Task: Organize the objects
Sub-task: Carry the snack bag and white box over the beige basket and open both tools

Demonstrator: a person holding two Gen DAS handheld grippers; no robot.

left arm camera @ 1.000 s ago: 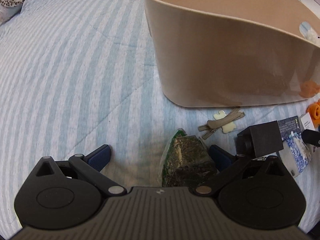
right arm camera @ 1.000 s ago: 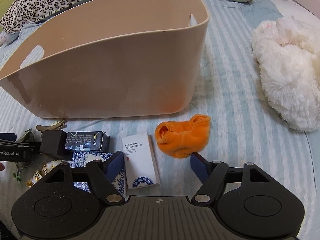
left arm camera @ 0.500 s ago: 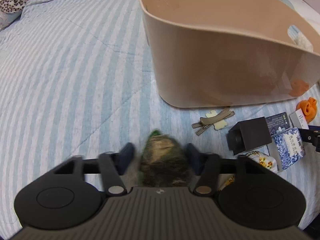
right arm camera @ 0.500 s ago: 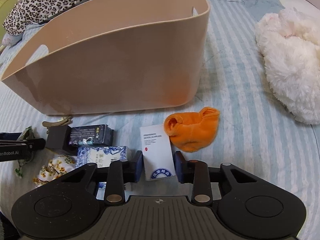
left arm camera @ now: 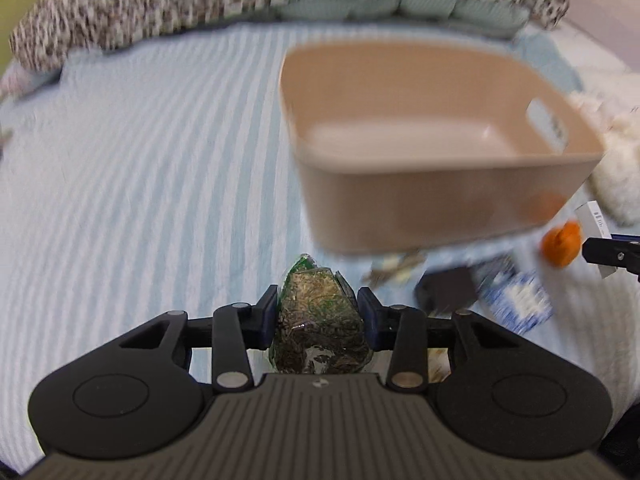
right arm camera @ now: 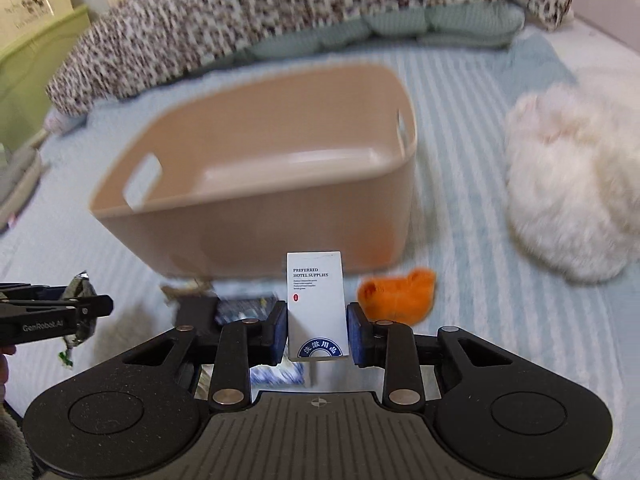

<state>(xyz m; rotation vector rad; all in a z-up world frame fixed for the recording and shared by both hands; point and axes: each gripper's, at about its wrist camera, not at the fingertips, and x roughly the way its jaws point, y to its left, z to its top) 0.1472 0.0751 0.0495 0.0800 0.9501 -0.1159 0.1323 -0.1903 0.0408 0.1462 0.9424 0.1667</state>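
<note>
My left gripper is shut on a green packet of dried herbs and holds it above the striped bedsheet, short of the beige tub. My right gripper is shut on a white hotel supplies box, lifted in front of the same tub. The tub looks empty inside. The left gripper with its packet shows at the left of the right wrist view. The right gripper with the white box shows at the right edge of the left wrist view.
On the sheet before the tub lie an orange cloth, a black box, a blue-white patterned box and a hair clip. A white fluffy throw lies right; a leopard blanket lies behind.
Both grippers closed on their items and lifted them off the sheet. The view now looks down into the tub from higher up.
</note>
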